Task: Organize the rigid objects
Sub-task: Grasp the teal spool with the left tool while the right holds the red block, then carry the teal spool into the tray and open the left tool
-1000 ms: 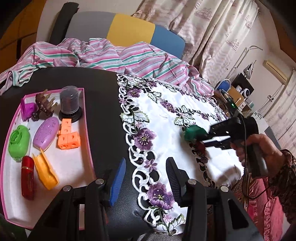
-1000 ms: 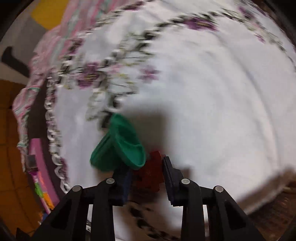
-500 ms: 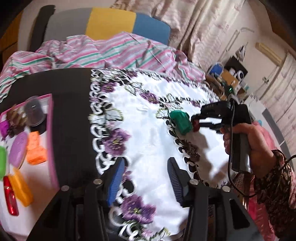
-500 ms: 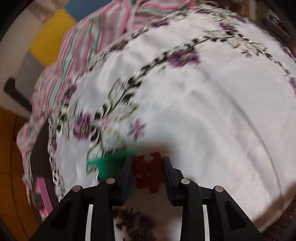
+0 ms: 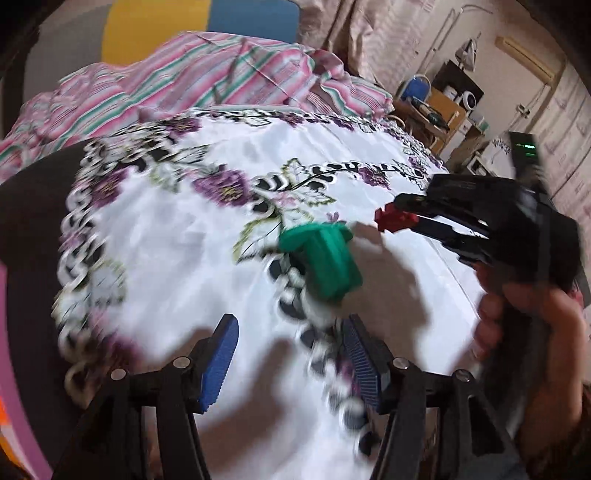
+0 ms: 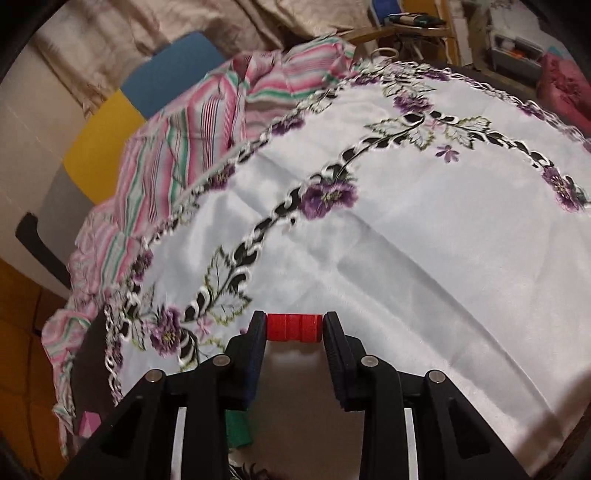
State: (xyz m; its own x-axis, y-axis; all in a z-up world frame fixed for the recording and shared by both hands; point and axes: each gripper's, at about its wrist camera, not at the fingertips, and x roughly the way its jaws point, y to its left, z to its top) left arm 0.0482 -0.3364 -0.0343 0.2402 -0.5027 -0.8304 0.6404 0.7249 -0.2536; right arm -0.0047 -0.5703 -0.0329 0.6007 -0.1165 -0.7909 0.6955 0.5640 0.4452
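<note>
A green plastic piece lies on the white embroidered cloth, just ahead of my left gripper. The left jaws are opening, and nothing is between the blue pads. My right gripper is shut on a small red puzzle-shaped piece, held clear above the cloth. In the left wrist view that red piece shows at the tip of the right gripper, above and right of the green piece. A sliver of the green piece shows under the right gripper's frame.
A pink tray edge shows at the far left on the black table. Striped pink fabric is bunched behind the cloth, in front of a grey, yellow and blue chair back. A person's hand grips the right tool.
My left gripper swung right, away from the tray and toward the green piece, with its jaws widening. The right gripper lifted the red piece off the cloth, away from the green piece, and tilted up.
</note>
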